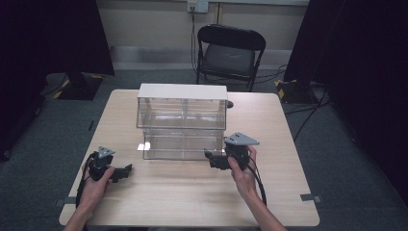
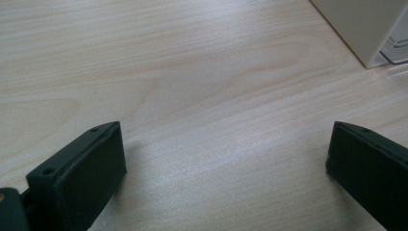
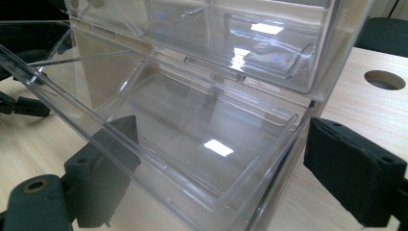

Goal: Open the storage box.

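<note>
Left tongs [image 1: 126, 171]: near edge of the desk [image 1: 192, 202], resting low, jaws wide apart over bare wood, holding nothing.

Right tongs [image 1: 210, 156]: at the lower right front corner of the clear box [image 1: 182, 126], jaws spread wide. In the right gripper view one jaw sits behind the clear front panel [image 3: 159, 159] and the other outside the box's right wall, so the corner lies between them; nothing is clamped, though contact is hard to judge through the plastic.

Clear box: two tiers, white top, standing mid-desk just beyond both tongs. Long axis runs left to right across the desk; its front faces the person. The lower panel appears tilted outward, open.

Handling note: likely step is working that lower panel. Grip its edge squarely, close gently, swing along the hinge; steady the light box with the left tongs.

Beyond: folding chair [image 1: 230, 48], on the floor behind the desk.
</note>
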Available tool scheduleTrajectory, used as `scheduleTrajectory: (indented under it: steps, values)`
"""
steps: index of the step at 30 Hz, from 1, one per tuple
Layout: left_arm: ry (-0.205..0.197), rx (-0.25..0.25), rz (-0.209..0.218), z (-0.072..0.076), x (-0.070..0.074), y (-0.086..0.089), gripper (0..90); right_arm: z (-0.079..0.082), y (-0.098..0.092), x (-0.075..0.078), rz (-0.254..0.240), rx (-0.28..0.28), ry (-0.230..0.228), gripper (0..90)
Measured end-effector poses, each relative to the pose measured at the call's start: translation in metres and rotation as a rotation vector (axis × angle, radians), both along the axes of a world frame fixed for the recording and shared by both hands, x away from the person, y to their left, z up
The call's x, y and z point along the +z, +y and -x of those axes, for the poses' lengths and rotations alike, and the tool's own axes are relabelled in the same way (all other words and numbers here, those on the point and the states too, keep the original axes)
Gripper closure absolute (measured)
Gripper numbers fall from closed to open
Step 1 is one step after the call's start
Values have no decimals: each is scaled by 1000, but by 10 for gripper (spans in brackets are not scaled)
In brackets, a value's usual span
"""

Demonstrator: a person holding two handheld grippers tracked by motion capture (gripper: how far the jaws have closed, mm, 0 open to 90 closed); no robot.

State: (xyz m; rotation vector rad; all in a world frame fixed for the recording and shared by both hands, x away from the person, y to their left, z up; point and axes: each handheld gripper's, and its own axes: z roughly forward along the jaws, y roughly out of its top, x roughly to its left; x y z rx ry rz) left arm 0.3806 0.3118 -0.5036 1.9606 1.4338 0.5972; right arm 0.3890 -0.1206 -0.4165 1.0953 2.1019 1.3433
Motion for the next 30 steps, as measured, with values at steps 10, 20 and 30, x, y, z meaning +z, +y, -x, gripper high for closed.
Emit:
scheduleTrajectory:
  steps: [10, 20, 30]
  values:
    - [0, 1, 2, 0, 0, 0, 0, -2, 2, 1, 12, 3, 1, 117]
    - [0, 0, 1, 0, 0, 0, 0, -5, 2, 10, -3, -3, -13, 122]
    - [0, 1, 2, 0, 0, 0, 0, -9, 2, 13, -25, -4, -26, 144]
